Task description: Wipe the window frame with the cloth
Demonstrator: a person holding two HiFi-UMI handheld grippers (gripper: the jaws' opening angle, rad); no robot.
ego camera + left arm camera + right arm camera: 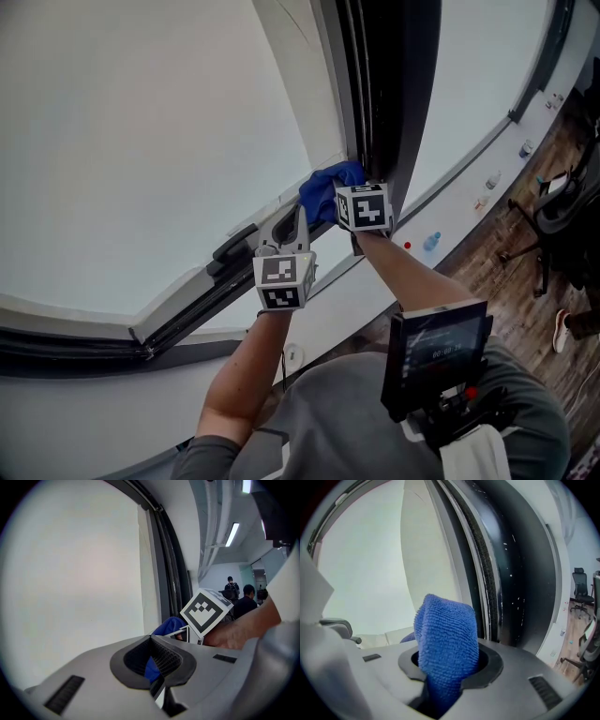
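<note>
A blue cloth (325, 190) is bunched against the foot of the dark upright window frame (375, 94). My right gripper (349, 189) is shut on it. In the right gripper view the cloth (446, 634) sticks up out of the jaws of the right gripper (446, 665), right next to the frame's black seal (487, 578). My left gripper (292, 216) sits just lower left of the cloth, pointing up at it. In the left gripper view its jaws (150, 641) meet at the tips with a bit of blue cloth (151, 668) between the pads.
A dark window handle (234, 246) lies on the lower frame left of my grippers. The white sill (469, 211) runs off to the right with a small bottle (430, 241) on it. An office chair (561, 208) stands on the wood floor. People (246, 601) stand far back.
</note>
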